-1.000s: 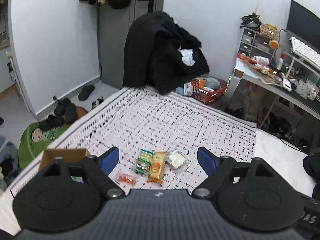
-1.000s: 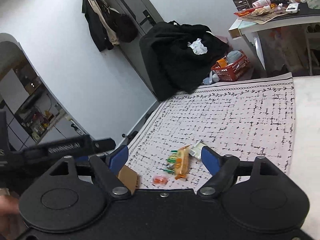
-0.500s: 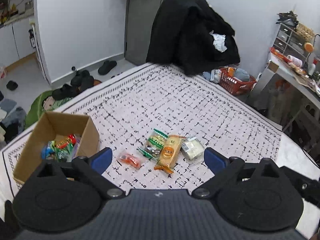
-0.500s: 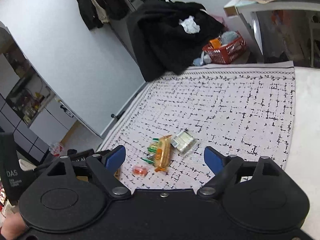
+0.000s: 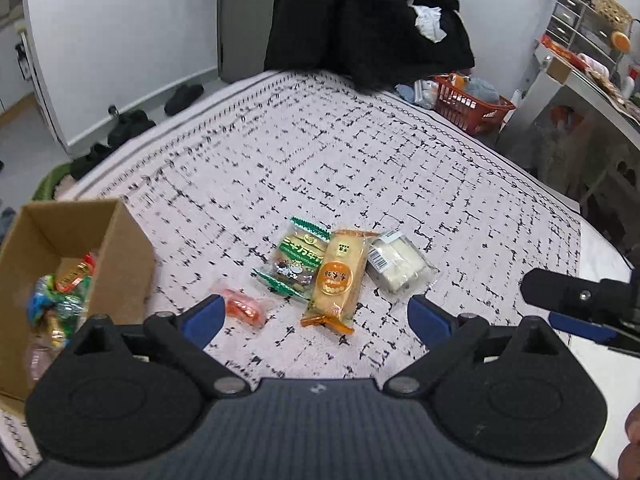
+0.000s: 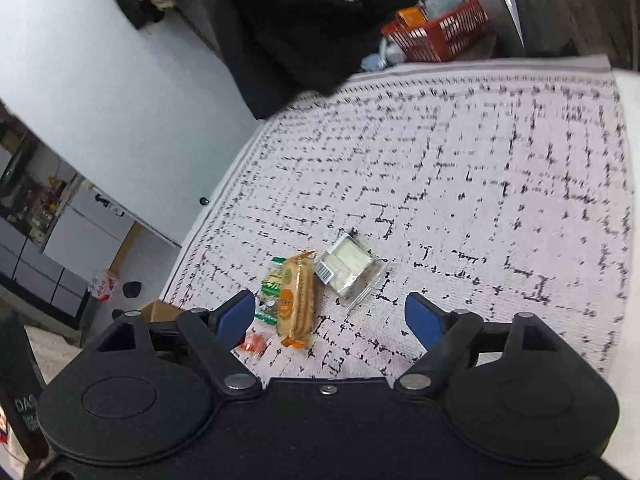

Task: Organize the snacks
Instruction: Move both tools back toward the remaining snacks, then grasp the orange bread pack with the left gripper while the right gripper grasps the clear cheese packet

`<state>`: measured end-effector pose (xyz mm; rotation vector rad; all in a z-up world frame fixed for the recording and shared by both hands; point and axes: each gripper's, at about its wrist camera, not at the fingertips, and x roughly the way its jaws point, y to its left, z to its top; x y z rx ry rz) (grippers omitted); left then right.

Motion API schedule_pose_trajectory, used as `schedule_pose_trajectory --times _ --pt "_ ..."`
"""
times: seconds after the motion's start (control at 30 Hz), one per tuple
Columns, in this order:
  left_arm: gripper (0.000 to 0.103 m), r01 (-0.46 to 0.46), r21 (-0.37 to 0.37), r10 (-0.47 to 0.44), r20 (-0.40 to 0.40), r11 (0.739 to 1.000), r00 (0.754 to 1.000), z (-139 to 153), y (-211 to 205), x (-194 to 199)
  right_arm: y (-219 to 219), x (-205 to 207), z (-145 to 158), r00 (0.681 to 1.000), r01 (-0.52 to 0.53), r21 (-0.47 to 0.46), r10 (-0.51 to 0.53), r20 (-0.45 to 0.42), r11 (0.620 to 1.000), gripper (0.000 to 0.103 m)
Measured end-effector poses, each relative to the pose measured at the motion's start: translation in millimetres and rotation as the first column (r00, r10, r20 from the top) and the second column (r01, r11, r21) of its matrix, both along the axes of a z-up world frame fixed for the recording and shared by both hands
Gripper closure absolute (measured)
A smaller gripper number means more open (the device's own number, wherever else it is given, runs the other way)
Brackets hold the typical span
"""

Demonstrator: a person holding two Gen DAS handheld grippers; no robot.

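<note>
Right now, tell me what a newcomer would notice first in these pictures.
A small cluster of snack packets lies mid-blanket: an orange packet overlapping a green one, a clear-wrapped white one beside it, and a little red candy nearer the camera. At the left stands an open cardboard box already holding snacks. A black coat looms at the far edge.

Patterned cloth (image 5: 360, 152) lies bare beyond and right of the snack packets (image 5: 336, 272). Cardboard box (image 5: 120, 264) walls off the left side. Black coat (image 5: 360, 20) blocks the far edge.
</note>
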<state>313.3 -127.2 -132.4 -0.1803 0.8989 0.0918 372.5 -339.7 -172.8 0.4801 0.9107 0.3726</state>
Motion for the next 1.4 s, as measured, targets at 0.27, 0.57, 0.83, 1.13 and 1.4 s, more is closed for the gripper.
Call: schedule_pose_trajectory --times 0.27,0.57,0.83,1.13,1.4 --pt "0.011 0.016 -0.072 -0.019 -0.033 0.997 0.999 -36 12 30 31 25 -38 1.0 -0.013 -0.049 0.013 -0.001 0.999 0.022" --pt "0.024 0.038 -0.158 -0.049 -0.068 0.987 0.996 -70 22 51 38 45 -48 0.993 -0.096 -0.185 0.107 0.05 0.978 0.022" --pt "0.043 0.05 -0.191 -0.067 -0.087 0.98 0.994 -85 22 68 56 68 -52 0.962 -0.243 -0.294 0.27 0.052 0.924 0.023" --pt "0.068 0.014 -0.223 -0.041 -0.114 0.975 0.993 -83 30 64 77 77 -53 0.919 -0.348 -0.39 0.392 0.037 0.852 0.024" --pt "0.068 -0.025 -0.197 0.005 -0.102 0.98 0.995 -68 39 56 92 77 -67 0.92 -0.35 -0.47 0.393 -0.008 0.81 0.045"
